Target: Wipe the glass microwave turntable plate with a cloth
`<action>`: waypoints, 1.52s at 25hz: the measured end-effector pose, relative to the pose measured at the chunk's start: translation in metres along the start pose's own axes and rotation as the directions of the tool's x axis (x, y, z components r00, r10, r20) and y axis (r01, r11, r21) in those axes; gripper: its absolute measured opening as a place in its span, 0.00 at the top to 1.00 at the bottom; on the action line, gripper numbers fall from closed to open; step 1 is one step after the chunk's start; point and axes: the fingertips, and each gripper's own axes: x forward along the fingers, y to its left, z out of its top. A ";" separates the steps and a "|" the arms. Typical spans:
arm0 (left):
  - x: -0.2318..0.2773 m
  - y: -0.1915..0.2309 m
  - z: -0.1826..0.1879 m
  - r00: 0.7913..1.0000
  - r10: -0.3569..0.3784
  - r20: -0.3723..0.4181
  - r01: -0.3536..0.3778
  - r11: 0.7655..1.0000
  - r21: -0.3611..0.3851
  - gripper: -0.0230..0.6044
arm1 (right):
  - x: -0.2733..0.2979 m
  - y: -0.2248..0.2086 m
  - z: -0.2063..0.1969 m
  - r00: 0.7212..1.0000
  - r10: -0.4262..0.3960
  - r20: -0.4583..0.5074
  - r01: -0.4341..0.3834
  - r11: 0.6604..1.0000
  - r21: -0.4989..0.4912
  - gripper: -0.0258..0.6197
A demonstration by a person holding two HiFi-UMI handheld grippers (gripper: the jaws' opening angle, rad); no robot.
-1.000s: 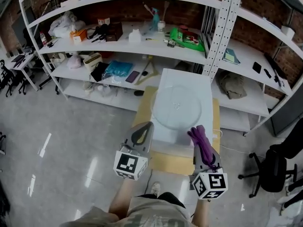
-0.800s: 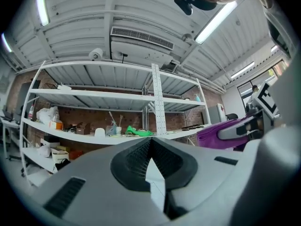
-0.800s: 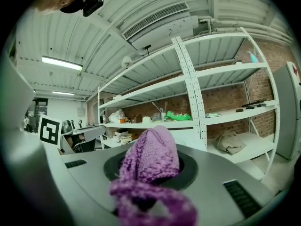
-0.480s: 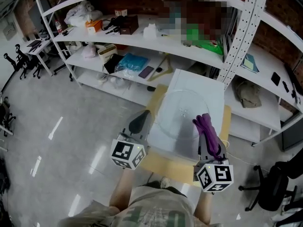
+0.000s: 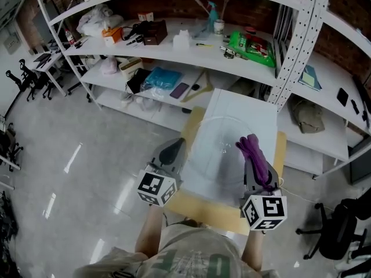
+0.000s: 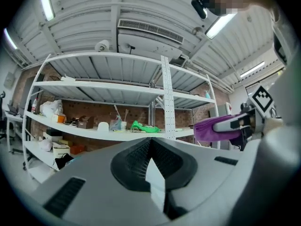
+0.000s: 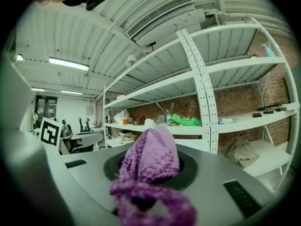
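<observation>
The clear glass turntable plate [image 5: 219,148] lies flat on a white board [image 5: 246,110] on a small wooden table [image 5: 197,204]. My right gripper [image 5: 253,150] is shut on a purple knitted cloth [image 5: 255,154], held at the plate's right edge. In the right gripper view the cloth [image 7: 151,160] bulges out of the shut jaws of the right gripper [image 7: 149,175]. My left gripper [image 5: 173,150] hovers by the plate's left edge, shut with nothing in it [image 6: 153,159]. Both grippers tilt upward, so neither gripper view shows the plate. The left gripper view shows the cloth [image 6: 214,126] at the right.
A white metal shelf rack [image 5: 174,51] stands behind the table, loaded with boxes, bags, a green packet [image 5: 252,45] and a spray bottle [image 5: 211,10]. An upright rack post [image 5: 295,45] rises at the back right. A black office chair [image 5: 342,225] stands at the lower right. Grey floor [image 5: 75,172] lies to the left.
The head view has shifted a little. My right gripper with the cloth has come forward from the plate's near edge to its right side. The left gripper stays shut beside the plate.
</observation>
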 end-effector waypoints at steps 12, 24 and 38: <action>0.012 -0.006 -0.043 0.971 -0.210 -0.111 0.214 0.977 0.025 0.96 | 0.033 0.007 0.002 1.000 0.021 -0.004 -0.021 0.999 0.038 0.88; 0.019 -0.020 -0.076 0.906 -0.356 -0.229 0.364 0.931 -0.005 0.96 | 0.052 0.026 0.000 0.998 0.056 -0.036 -0.056 0.998 0.013 0.88; 0.020 -0.020 -0.077 0.915 -0.353 -0.194 0.354 0.935 -0.034 0.96 | 0.088 0.072 -0.016 0.957 0.204 -0.207 -0.219 0.974 -0.052 0.88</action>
